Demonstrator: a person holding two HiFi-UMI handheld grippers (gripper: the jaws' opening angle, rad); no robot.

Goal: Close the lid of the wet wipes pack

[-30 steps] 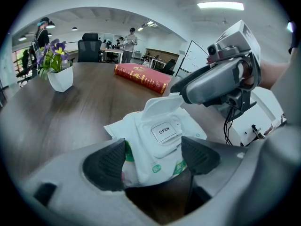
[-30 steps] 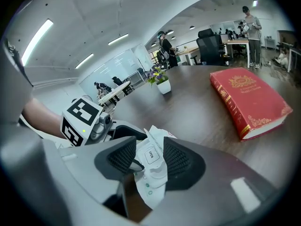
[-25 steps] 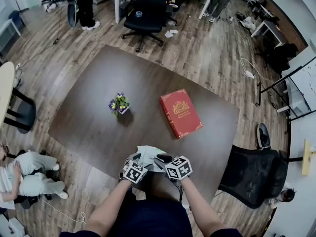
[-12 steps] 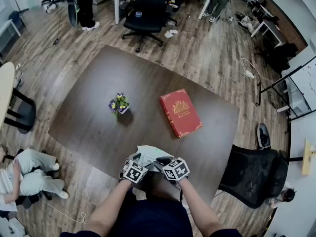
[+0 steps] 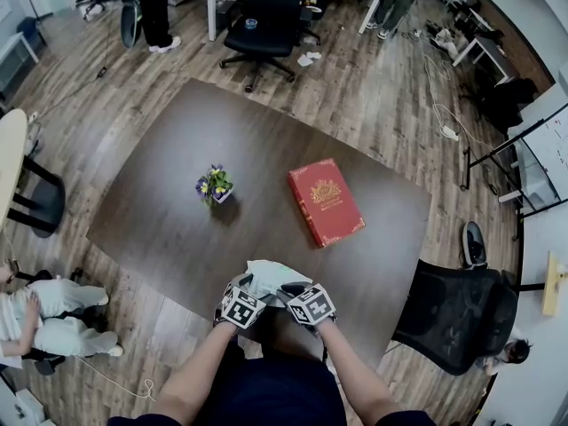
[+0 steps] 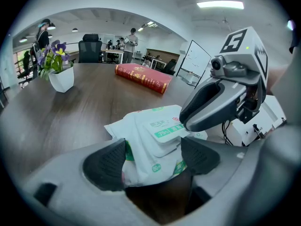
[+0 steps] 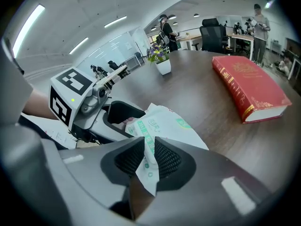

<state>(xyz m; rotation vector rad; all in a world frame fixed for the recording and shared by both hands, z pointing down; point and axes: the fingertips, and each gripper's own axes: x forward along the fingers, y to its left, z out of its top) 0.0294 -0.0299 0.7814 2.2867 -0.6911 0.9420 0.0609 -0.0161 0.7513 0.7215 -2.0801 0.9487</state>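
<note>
The pack lies at the counter edge, nearer than the book. Jaws of the left gripper clamp its body. Those of the right gripper pinch its thin edge, which may tear or slip, missing the lid.

Near end of wipes pack, this side of red book, hidden under left gripper and right gripper, label print too small to read, seated person left of book cut by edge.
</note>
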